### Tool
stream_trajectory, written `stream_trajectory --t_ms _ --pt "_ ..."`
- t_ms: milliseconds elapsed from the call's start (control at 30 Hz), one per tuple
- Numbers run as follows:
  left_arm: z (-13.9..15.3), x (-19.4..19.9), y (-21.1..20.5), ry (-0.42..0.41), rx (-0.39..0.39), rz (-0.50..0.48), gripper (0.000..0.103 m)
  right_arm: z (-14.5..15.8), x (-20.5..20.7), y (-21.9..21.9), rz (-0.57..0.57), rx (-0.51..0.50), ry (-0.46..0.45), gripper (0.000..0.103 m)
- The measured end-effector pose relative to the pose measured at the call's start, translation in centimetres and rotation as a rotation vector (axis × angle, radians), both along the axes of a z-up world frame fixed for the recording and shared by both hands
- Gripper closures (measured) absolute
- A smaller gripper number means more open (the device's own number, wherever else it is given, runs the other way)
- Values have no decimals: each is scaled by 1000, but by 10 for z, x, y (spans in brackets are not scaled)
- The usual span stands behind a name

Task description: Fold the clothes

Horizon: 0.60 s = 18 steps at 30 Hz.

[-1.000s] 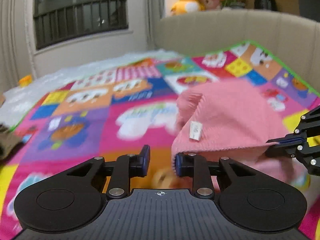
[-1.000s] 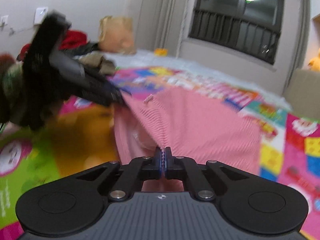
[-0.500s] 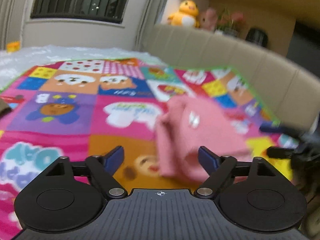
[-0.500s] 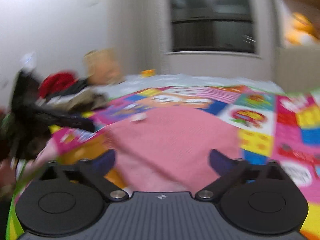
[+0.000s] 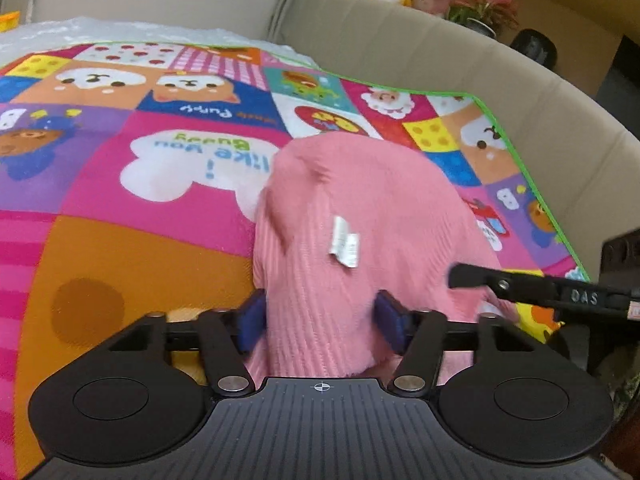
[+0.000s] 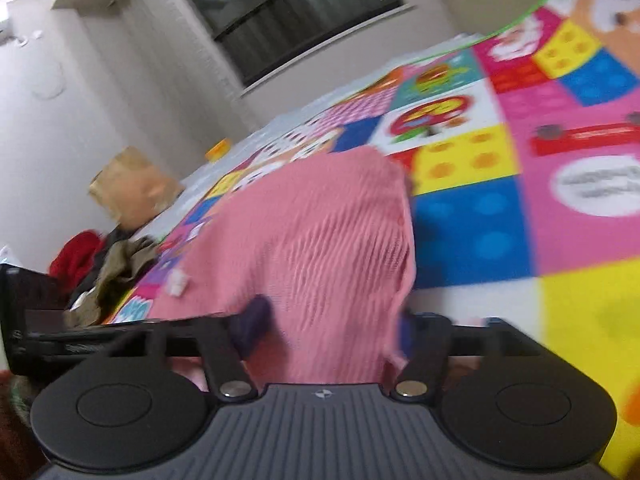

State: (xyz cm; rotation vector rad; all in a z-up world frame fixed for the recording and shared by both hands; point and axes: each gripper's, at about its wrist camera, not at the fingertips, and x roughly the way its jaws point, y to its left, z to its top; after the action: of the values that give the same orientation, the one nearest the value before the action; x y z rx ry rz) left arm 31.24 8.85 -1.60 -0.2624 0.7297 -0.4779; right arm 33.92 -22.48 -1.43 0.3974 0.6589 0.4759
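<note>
Pink knit (image 5: 360, 208): heaped on play mat (image 5: 132, 240), long axis running away from both grippers. Left gripper (image 5: 320, 322) and right gripper (image 6: 326, 326) straddle its near edge, jaws closing, pads not visibly pressing. Neither clearly nearer.

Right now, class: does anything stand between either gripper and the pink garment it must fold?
Nothing visible does. The pink garment already lies between the closing jaws of the left gripper and of the right gripper, on the play mat.
</note>
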Motion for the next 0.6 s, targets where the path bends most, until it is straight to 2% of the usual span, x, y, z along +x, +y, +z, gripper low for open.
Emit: stream_trajectory --t_ms 67,200,333,367,467,533,600 --pt "-3 7 3 -2 -30 13 56 1 14 10 8 -31 -24 46" --pt "-2 41 3 -14 -63 57 57 7 61 15 12 -60 -84 47" --pt "9 106 -1 -43 -65 149 57 10 126 16 3 -121 -164 46" --pt "10 121 -3 -67 -45 176 56 7 146 16 -9 -140 -173 46" --pt "8 157 -8 -118 -6 246 50 -4 193 10 -33 -128 -130 39" --pt "-8 166 -8 -114 -20 255 46 -9 204 6 -17 -91 -105 32" --pt "-10 167 -4 -85 -56 244 45 -11 205 5 -6 -78 -96 29"
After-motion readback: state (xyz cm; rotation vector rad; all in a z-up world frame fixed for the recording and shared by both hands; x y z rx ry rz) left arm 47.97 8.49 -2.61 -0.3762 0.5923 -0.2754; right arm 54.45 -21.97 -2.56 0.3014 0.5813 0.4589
